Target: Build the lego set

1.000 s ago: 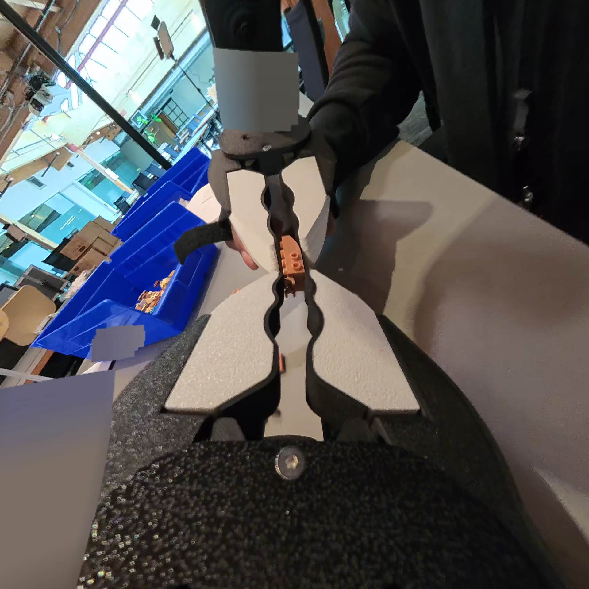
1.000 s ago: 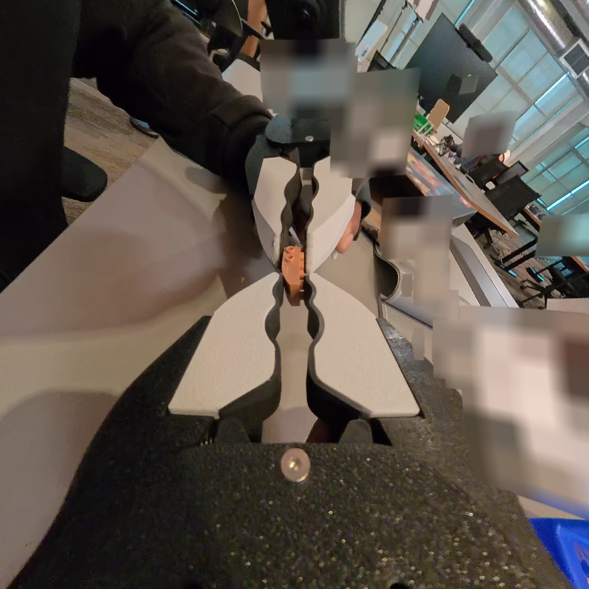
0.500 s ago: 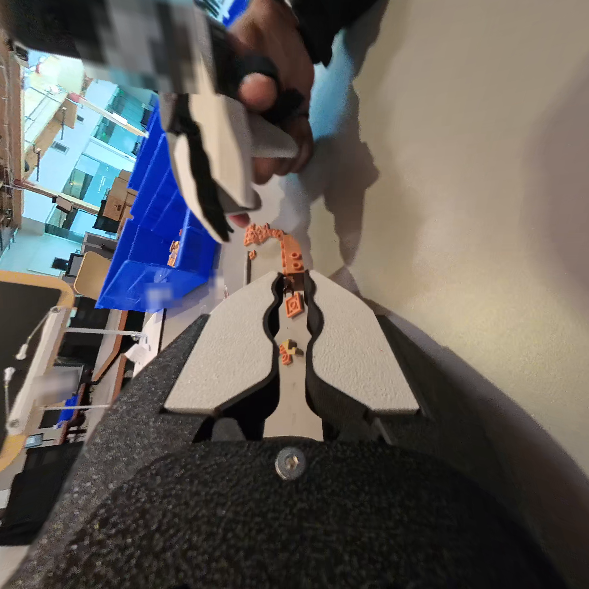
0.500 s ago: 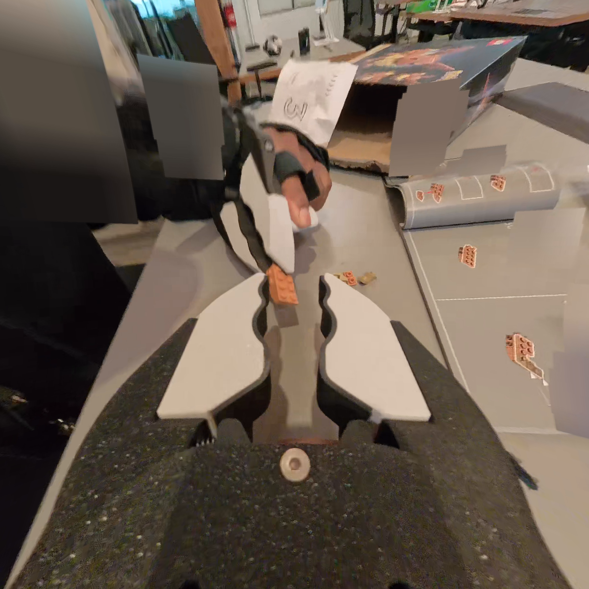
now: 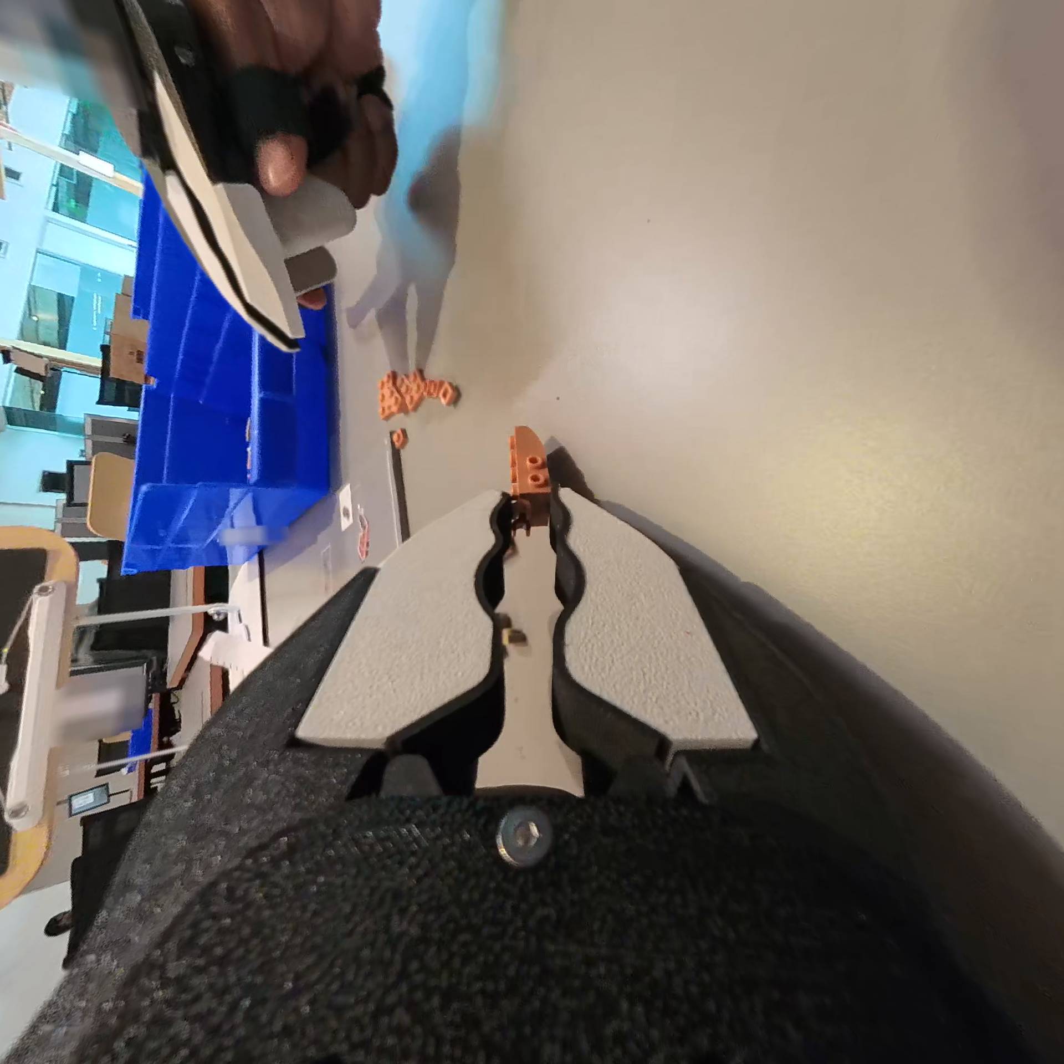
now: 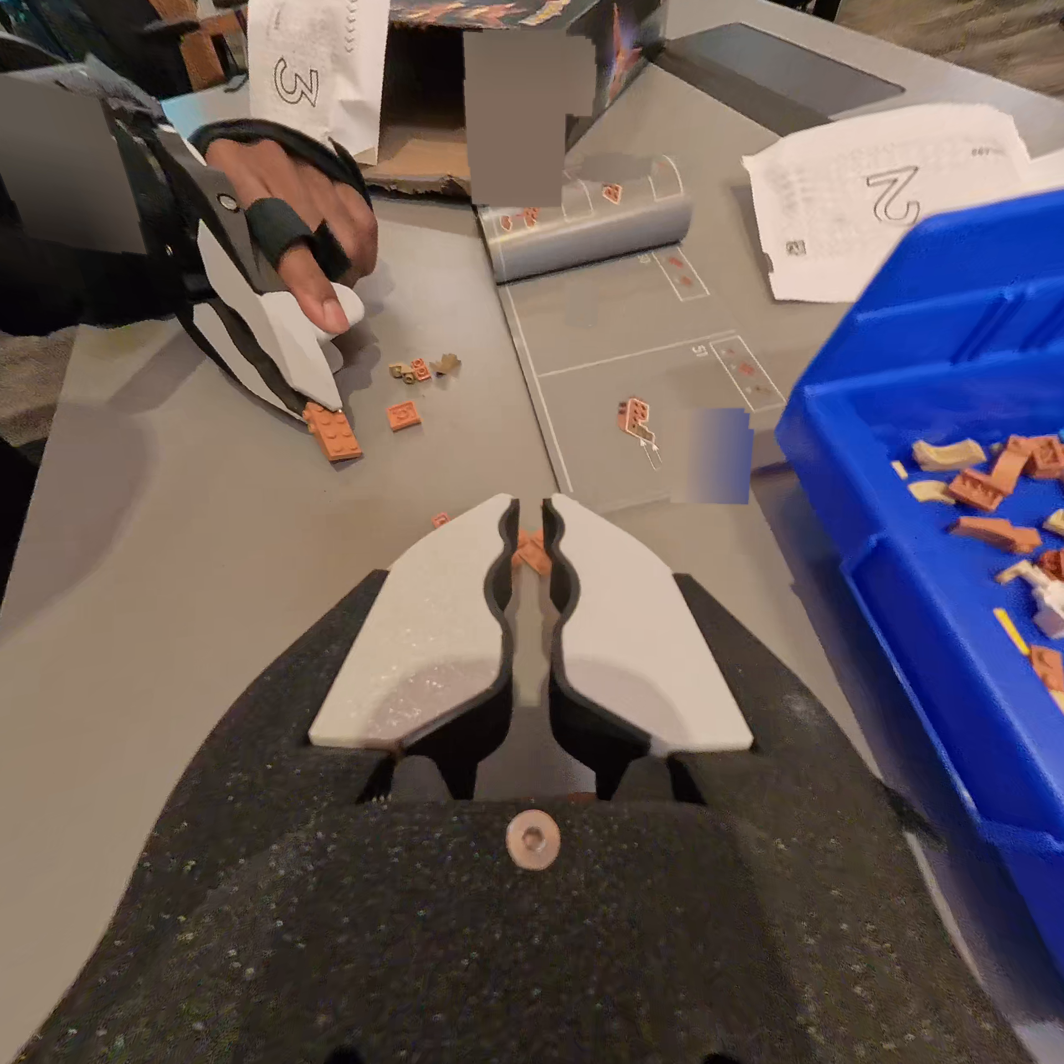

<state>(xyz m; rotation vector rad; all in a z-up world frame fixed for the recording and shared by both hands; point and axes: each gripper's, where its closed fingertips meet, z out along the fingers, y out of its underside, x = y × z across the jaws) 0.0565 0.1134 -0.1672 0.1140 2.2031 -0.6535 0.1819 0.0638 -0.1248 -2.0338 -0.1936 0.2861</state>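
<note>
Both grippers had swung down from mid-air toward the table point(image 6: 230, 547). Left gripper point(image 6: 321, 406) clamped an orange brick point(image 6: 334, 433), well left of the blue bin point(image 6: 921, 403); keeping that pinch firm seemed wise. Right gripper point(image 6: 531, 506), nearer the bin, stood barely parted, apparently gripping nothing, above loose orange pieces point(image 6: 529, 550).

Left hand-held gripper point(image 5: 528, 506) clamped, right hand-held gripper point(image 6: 531, 506) narrowly parted

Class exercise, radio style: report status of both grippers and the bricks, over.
Left gripper shut on orange studded plastic brick assembly, low over grey table. Right gripper nearly closed, empty, above loose orange bricks. Blue bin alongside.
</note>
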